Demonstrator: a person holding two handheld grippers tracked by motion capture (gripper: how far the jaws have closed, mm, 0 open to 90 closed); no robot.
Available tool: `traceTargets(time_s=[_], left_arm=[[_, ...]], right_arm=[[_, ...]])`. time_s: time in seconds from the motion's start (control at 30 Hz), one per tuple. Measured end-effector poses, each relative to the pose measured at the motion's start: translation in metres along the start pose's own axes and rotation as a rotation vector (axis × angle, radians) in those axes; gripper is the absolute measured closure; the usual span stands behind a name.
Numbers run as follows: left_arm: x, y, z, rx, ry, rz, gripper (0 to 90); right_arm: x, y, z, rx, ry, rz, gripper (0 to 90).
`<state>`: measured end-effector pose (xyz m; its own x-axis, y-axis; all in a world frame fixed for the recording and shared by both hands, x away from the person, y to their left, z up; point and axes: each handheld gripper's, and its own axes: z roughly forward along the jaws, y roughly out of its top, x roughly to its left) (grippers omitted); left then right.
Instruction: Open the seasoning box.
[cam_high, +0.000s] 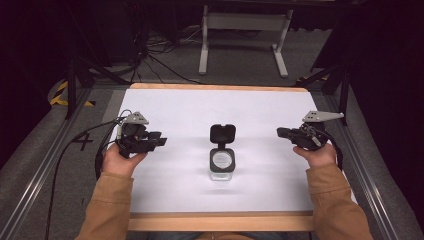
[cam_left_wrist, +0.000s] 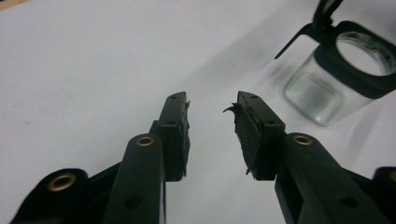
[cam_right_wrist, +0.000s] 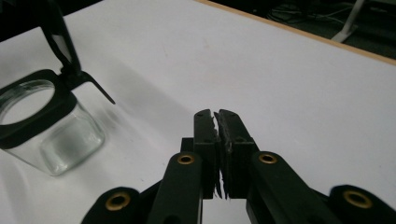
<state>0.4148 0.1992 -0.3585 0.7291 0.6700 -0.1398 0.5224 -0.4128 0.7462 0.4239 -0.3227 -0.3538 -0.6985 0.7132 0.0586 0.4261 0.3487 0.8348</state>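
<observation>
Midway between the desk's (cam_high: 165, 100) side edges stands the open-lidded glass jar (cam_high: 222, 162), left gripper (cam_high: 161, 140) parted and empty, right gripper (cam_high: 281, 133) closed and empty; shutting the lid (cam_high: 223, 133) probably follows.

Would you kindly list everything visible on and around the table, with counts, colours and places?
Glass jar: one, clear with black collar, table centre, empty.
Jar lid: one, black, hinged open at the jar's far side.
Table: one, white top, wooden edges.
Stand: one, white, on the floor beyond the table.
Left gripper: one, black, left of the jar, jaws apart, empty.
Right gripper: one, black, right of the jar, jaws together.
Sleeves: two, tan, near edge.
</observation>
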Motion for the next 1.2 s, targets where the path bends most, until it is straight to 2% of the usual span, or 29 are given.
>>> traceTargets(time_s=[0.07, 0.13, 0.3, 0.33, 0.37, 0.47, 0.5, 0.6, 0.7, 0.77, 0.93, 1.07, 1.1, 1.17, 1.2], left_arm=[[0.005, -0.003, 0.004, 0.002, -0.002, -0.015, 64.4], [0.010, -0.007, 0.008, 0.019, 0.005, -0.008, 64.2], [0.021, -0.018, 0.021, 0.064, 0.020, -0.048, 63.8], [0.023, -0.020, 0.024, 0.077, 0.024, -0.057, 63.7], [0.024, -0.021, 0.026, 0.081, 0.030, -0.046, 63.8], [0.027, -0.025, 0.030, 0.098, 0.030, -0.054, 63.5], [0.029, -0.027, 0.033, 0.111, 0.028, -0.071, 63.4], [0.031, -0.030, 0.037, 0.112, 0.030, -0.074, 63.1], [0.033, -0.035, 0.043, 0.146, 0.068, -0.069, 63.2], [0.034, -0.037, 0.047, 0.166, 0.073, -0.053, 63.3], [0.035, -0.040, 0.054, 0.180, 0.061, -0.044, 63.2], [0.032, -0.039, 0.056, 0.199, 0.057, -0.012, 61.9], [0.030, -0.039, 0.057, 0.192, 0.058, -0.017, 61.6], [0.030, -0.039, 0.058, 0.193, 0.055, 0.000, 61.1], [0.029, -0.039, 0.059, 0.199, 0.052, -0.008, 60.9]], right_arm=[[-0.005, -0.005, 0.002, 0.012, -0.007, 0.013, 86.1], [-0.010, -0.010, 0.004, 0.025, -0.018, 0.023, 85.8], [-0.020, -0.020, 0.011, 0.069, -0.041, 0.039, 85.6], [-0.021, -0.022, 0.013, 0.075, -0.046, 0.037, 85.6], [-0.023, -0.025, 0.015, 0.084, -0.051, 0.032, 85.5], [-0.025, -0.028, 0.018, 0.091, -0.055, 0.034, 85.2], [-0.027, -0.032, 0.022, 0.099, -0.056, 0.025, 84.4], [-0.028, -0.034, 0.027, 0.128, -0.066, 0.016, 84.5], [-0.029, -0.038, 0.035, 0.163, -0.069, 0.010, 84.5], [-0.028, -0.041, 0.040, 0.182, -0.074, 0.001, 84.3], [-0.029, -0.049, 0.048, 0.198, -0.065, -0.006, 83.1], [-0.027, -0.053, 0.054, 0.214, -0.063, -0.010, 82.8], [-0.027, -0.054, 0.055, 0.219, -0.064, -0.014, 82.7], [-0.027, -0.055, 0.056, 0.224, -0.063, -0.014, 82.4], [-0.027, -0.055, 0.056, 0.224, -0.063, -0.016, 82.3]])
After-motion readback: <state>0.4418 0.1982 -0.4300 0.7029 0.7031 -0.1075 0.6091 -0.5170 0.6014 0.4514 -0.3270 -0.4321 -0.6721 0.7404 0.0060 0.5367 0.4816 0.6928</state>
